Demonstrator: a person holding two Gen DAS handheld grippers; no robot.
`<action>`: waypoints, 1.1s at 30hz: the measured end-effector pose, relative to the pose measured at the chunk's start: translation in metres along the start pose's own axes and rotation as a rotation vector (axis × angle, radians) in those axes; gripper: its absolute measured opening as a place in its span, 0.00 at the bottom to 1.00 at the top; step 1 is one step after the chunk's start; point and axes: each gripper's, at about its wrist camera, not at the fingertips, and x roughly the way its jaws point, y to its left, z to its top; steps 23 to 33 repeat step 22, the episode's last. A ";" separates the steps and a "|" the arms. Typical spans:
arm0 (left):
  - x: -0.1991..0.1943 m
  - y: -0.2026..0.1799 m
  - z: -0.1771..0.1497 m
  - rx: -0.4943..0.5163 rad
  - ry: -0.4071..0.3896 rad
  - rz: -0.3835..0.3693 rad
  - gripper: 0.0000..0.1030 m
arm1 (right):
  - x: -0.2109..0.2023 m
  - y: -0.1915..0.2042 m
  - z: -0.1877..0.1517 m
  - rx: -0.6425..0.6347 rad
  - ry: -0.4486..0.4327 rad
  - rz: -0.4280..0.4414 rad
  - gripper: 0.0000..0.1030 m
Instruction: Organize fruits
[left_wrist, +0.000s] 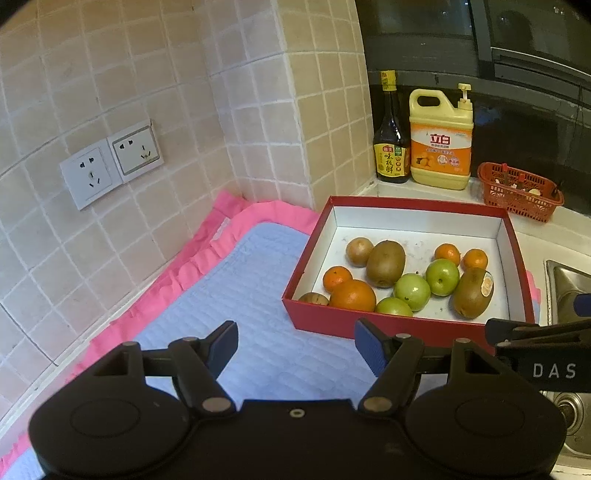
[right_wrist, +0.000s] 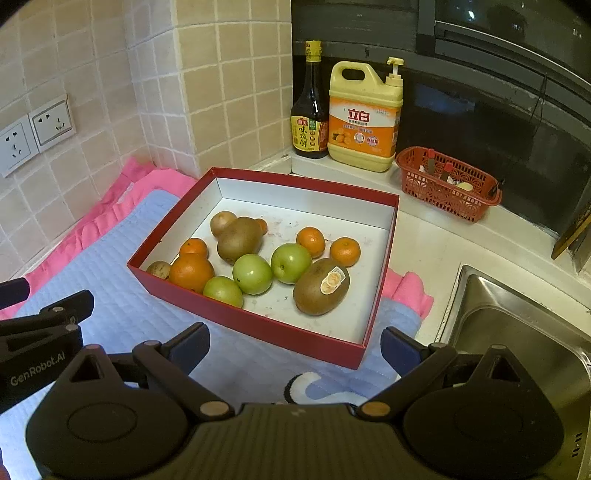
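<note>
We hold both grippers low in front of the red box (right_wrist: 258, 325), and neither one carries anything. The left gripper (left_wrist: 295, 350) has its jaws wide apart over the blue mat (left_wrist: 236, 295), and the right gripper (right_wrist: 295, 350) is spread even wider, just before the near wall of the box. We judge that this open, waiting pose is kept so that either side can go in for a fruit.

All the fruit lies inside the box, in a loose mix and not sorted by kind. We count 3 green apples, among them one in the middle (right_wrist: 252, 274), and 2 big kiwis, one with a sticker (right_wrist: 320, 287) and one further back (right_wrist: 238, 239). There is a large orange (right_wrist: 191, 272) near the front left corner and some small mandarins, for example one at the right (right_wrist: 345, 251). The kinds touch each other in several places. This picture fits fruit just gathered into the box, and equally fruit that waits to be grouped or taken out.

The box sits on the quilted mat with a pink frill (left_wrist: 192, 266), on a pale kitchen counter. Behind it stand a dark sauce bottle (right_wrist: 310, 110), a yellow detergent jug (right_wrist: 364, 122) and a red basket (right_wrist: 448, 184). A steel sink (right_wrist: 524, 332) is on the right, and the tiled wall has sockets (left_wrist: 110, 166).
</note>
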 end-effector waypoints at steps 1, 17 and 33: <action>0.000 0.000 0.000 0.004 -0.004 0.002 0.80 | 0.000 0.000 0.000 0.000 0.002 0.000 0.97; 0.008 0.006 -0.002 -0.014 0.019 -0.027 0.85 | 0.007 0.001 0.000 -0.018 0.019 0.009 0.97; 0.001 0.005 -0.005 0.034 -0.065 0.062 0.86 | 0.008 0.000 0.000 -0.020 0.020 0.007 0.97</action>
